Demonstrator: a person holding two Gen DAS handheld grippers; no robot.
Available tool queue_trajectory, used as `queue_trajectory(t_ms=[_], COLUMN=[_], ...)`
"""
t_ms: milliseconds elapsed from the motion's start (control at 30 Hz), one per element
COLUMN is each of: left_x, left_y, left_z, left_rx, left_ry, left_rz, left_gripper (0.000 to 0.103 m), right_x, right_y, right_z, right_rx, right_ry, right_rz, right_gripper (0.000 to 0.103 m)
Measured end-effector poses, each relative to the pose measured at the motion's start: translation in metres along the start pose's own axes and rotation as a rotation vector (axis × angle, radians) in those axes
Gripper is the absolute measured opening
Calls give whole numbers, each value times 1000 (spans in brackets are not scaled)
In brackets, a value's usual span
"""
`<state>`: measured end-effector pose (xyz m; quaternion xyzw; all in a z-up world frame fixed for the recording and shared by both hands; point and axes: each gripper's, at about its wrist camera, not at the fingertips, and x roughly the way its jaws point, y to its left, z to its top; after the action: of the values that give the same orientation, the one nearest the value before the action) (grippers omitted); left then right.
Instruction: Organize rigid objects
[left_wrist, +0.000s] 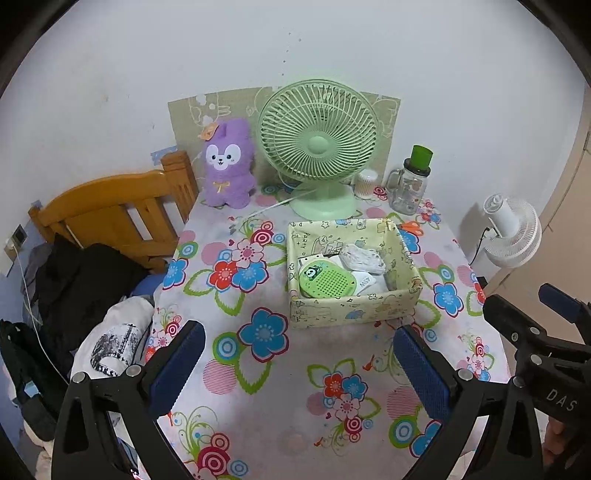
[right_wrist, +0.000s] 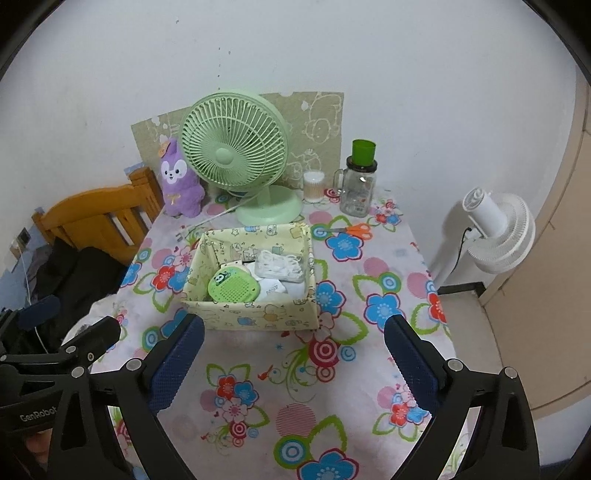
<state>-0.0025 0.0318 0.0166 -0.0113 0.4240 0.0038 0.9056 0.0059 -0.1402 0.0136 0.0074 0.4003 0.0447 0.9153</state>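
Floral table (left_wrist: 258, 424) by white wall. Both grippers, left (left_wrist: 299, 363) and right (right_wrist: 293, 360), gaped empty. Scissors (right_wrist: 351, 230) outside box (right_wrist: 255, 317): light, stiff; best pinched at blades.

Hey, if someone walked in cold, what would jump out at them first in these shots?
Probably the green fan at the table's back, with the purple plush to its left. In front sits the yellow box holding a round green gadget and white items. Both grippers, left and right, hover open and empty.
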Motion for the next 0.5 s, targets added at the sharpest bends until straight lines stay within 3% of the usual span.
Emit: queue_trajectory(t_ms=[500], left_x=[-12], left_y=[-11], left_z=[-4], left_rx=[21], left_ry=[-26], left_rz=[9], left_gripper=[103], right_x=[-13], right_y=[-7], right_z=[-4], right_rx=[18], right_ry=[-30], right_rz=[-33], right_gripper=[99])
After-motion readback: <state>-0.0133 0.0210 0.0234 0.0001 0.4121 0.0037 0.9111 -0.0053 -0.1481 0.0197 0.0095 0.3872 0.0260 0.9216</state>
